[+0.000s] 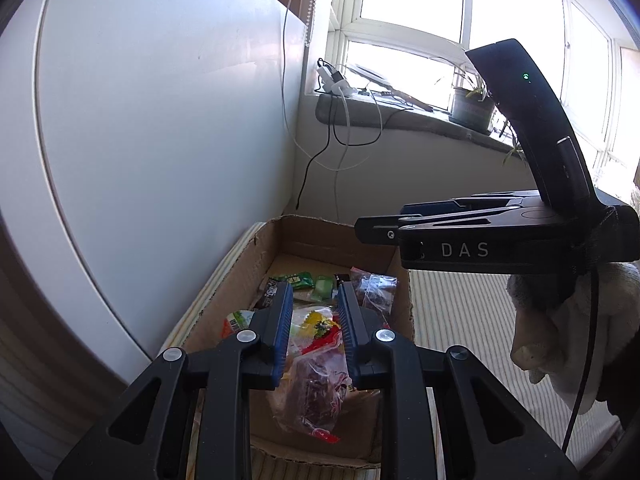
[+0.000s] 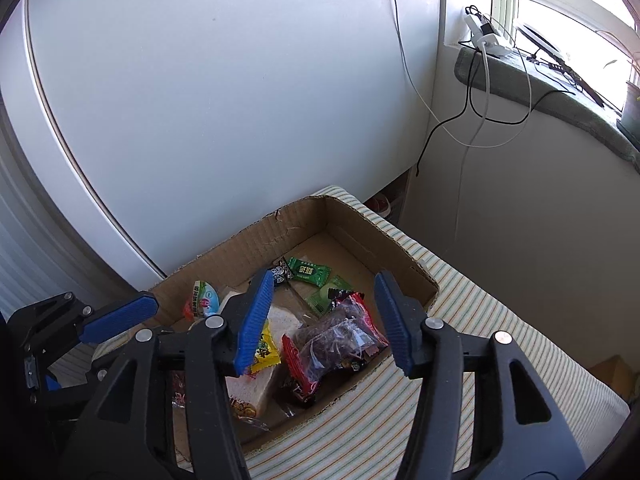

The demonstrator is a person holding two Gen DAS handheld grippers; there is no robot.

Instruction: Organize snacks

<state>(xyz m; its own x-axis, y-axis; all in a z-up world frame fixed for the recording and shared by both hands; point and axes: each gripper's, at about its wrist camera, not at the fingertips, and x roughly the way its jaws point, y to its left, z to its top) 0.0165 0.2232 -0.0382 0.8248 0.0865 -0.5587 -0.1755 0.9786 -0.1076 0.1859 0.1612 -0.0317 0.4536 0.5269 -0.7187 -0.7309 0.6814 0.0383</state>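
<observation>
A shallow cardboard box (image 2: 404, 252) on a striped cloth holds several snack packets: a green packet (image 2: 309, 271), a clear bag of dark red snacks (image 2: 336, 336), a yellow packet (image 2: 265, 350) and a bread slice (image 2: 260, 388). My right gripper (image 2: 324, 312) is open and empty, hovering above the box over the dark red bag. My left gripper (image 1: 313, 322) hangs over the box (image 1: 240, 276), its jaws apart with nothing between them; a red-tinted bag (image 1: 316, 392) lies below it. The right gripper's body (image 1: 500, 240) shows in the left wrist view. The left gripper's blue pads (image 2: 120, 316) show at left in the right wrist view.
A white rounded panel (image 2: 220, 100) stands right behind the box. A windowsill (image 2: 560, 96) with a power strip (image 2: 486, 36), hanging cables and a potted plant (image 1: 472, 106) is at the back right. The striped cloth (image 2: 500, 340) extends right of the box.
</observation>
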